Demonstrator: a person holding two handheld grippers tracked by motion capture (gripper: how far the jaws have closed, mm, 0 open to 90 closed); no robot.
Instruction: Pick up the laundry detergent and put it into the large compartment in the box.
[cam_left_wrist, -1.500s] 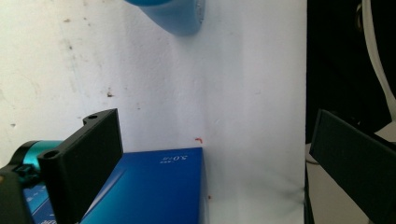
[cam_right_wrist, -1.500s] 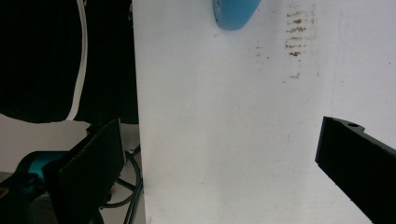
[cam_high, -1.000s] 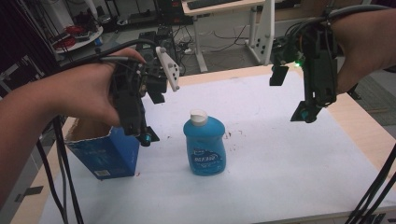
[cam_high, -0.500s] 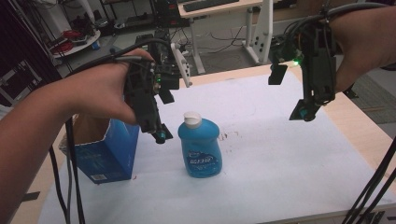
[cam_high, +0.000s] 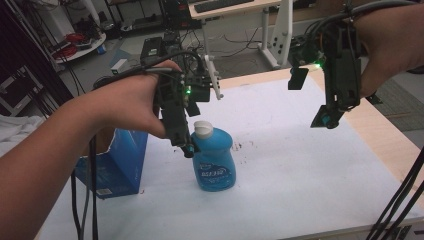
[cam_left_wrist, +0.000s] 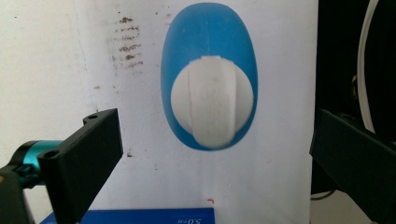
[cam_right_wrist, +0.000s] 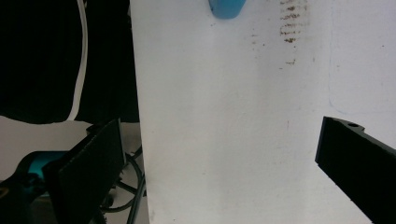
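The bottle (cam_high: 214, 160), upright on the table (cam_high: 300, 165) beside the box (cam_high: 117, 160), is judged full, heavy and slick-walled, so it is best taken at the waist below the cap (cam_left_wrist: 212, 109) by the wide-open left gripper (cam_high: 187, 150), while the right gripper (cam_high: 325, 120) is held wide and empty well apart.

In the high view the left gripper (cam_high: 186, 147) covers part of the bottle (cam_high: 215, 160), whose label print is too small to read. The box (cam_left_wrist: 135, 217) is cut off by the bottom edge in the left gripper view, and the top edge of the right gripper view crops the bottle.
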